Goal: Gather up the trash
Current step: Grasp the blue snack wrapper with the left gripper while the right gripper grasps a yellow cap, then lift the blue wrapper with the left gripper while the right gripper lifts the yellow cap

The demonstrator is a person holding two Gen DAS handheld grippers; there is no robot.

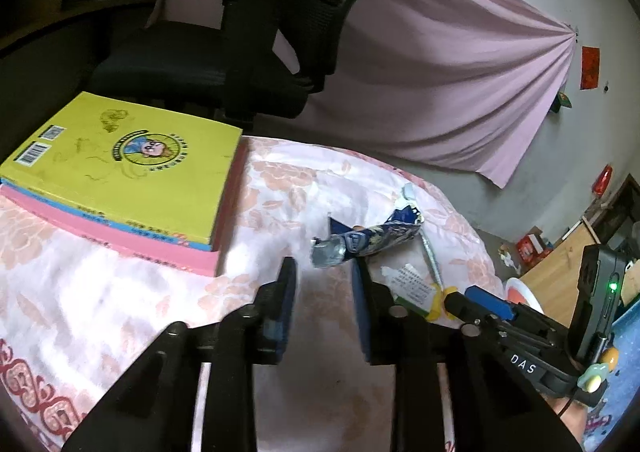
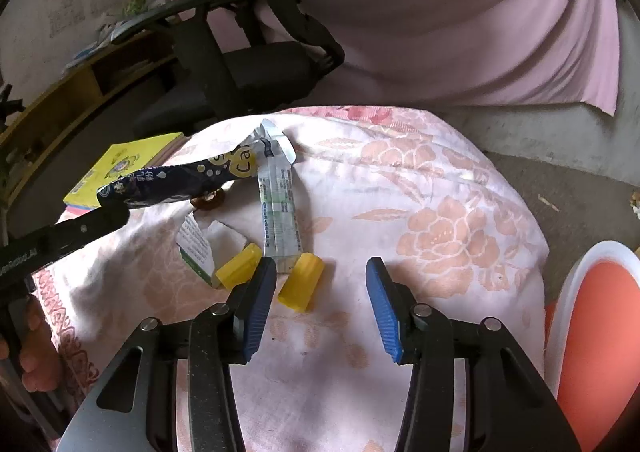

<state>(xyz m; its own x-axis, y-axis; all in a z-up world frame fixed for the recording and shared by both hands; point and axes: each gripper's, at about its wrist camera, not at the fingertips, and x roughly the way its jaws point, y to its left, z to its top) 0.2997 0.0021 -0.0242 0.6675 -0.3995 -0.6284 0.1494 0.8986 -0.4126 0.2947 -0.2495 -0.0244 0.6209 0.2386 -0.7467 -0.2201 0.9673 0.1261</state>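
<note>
Trash lies on a floral cloth (image 2: 440, 211). My left gripper (image 1: 324, 268) has its blue pads apart in its own view, with the silver end of a dark blue wrapper (image 1: 360, 240) just ahead of them. In the right wrist view that wrapper (image 2: 180, 181) hangs lifted off the cloth from the left gripper's tip (image 2: 114, 211). My right gripper (image 2: 320, 272) is open and empty above a yellow cap (image 2: 301, 282). A second yellow cap (image 2: 238, 266), a green-white sachet (image 2: 278, 211) and a torn paper packet (image 2: 196, 248) lie beside it.
A stack of books with a yellow cover (image 1: 128, 163) lies on the cloth at the left. A black office chair (image 1: 248, 51) stands behind. A white-rimmed orange bin (image 2: 592, 324) is at the right. A pink curtain (image 1: 440, 71) hangs behind.
</note>
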